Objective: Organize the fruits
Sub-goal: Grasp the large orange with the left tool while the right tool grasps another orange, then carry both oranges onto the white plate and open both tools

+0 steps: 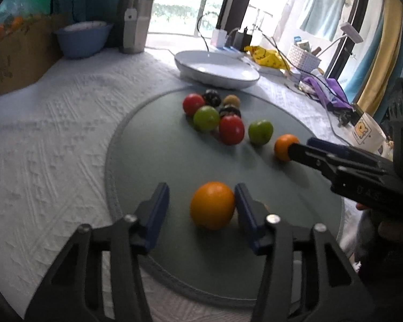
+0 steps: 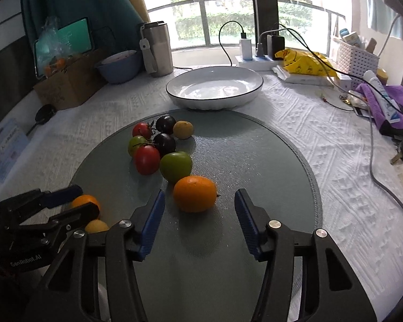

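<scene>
On a round grey-green mat [image 1: 161, 166] [image 2: 255, 161] lie several small fruits: red, green and dark ones in a cluster [image 1: 217, 115] [image 2: 161, 147]. My left gripper [image 1: 201, 209] [image 2: 75, 201] is open around an orange [image 1: 212, 205] [image 2: 84, 204], whose right side touches the right pad. A small yellow fruit [image 2: 96, 226] lies beside it. My right gripper [image 2: 198, 214] [image 1: 299, 146] is open around a second orange [image 2: 194, 193] [image 1: 283, 147]. An empty white dish [image 1: 216, 68] [image 2: 215, 87] stands behind the mat.
A blue bowl [image 2: 119, 67], a steel flask [image 2: 158, 49] and a cardboard box [image 2: 69, 83] stand at the back left. A power strip with cables [image 2: 255, 59], a yellow bag [image 2: 303, 63], a white basket [image 2: 357, 59] and purple cloth [image 2: 384, 99] crowd the right.
</scene>
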